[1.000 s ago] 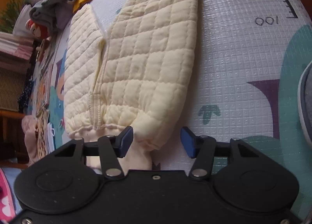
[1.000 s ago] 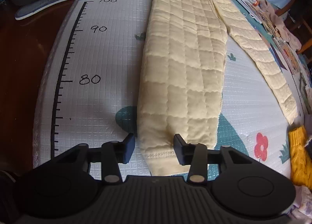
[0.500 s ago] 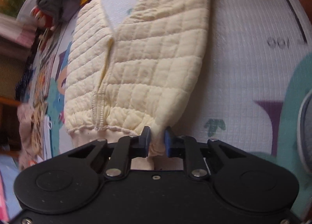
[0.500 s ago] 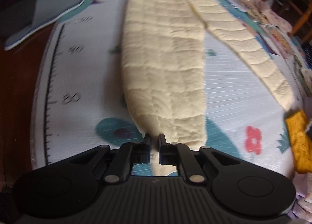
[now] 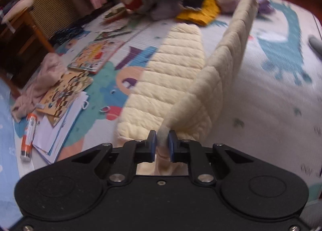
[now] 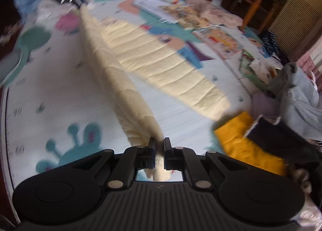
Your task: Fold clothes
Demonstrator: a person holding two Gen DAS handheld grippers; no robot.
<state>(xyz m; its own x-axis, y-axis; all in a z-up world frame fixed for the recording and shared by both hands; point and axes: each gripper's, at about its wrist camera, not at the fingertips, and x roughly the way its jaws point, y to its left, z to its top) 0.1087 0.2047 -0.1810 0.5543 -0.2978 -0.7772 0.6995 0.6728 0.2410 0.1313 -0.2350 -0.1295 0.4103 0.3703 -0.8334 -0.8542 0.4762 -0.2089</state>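
Foam play mat (image 5: 271,98), clutter at ten o'clock; left tool (image 5: 162,142) and right tool (image 6: 159,148) each clamp the cream quilted garment (image 5: 167,82).

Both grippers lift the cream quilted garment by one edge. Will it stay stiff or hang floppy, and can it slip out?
Probably floppy: the garment sags between the left gripper and right gripper. Its other half trails on the mat. Slipping seems unlikely, since both pinch thick padded cloth.

Probably a child's room at home: play mat (image 5: 271,98), picture books (image 5: 94,57), toys.
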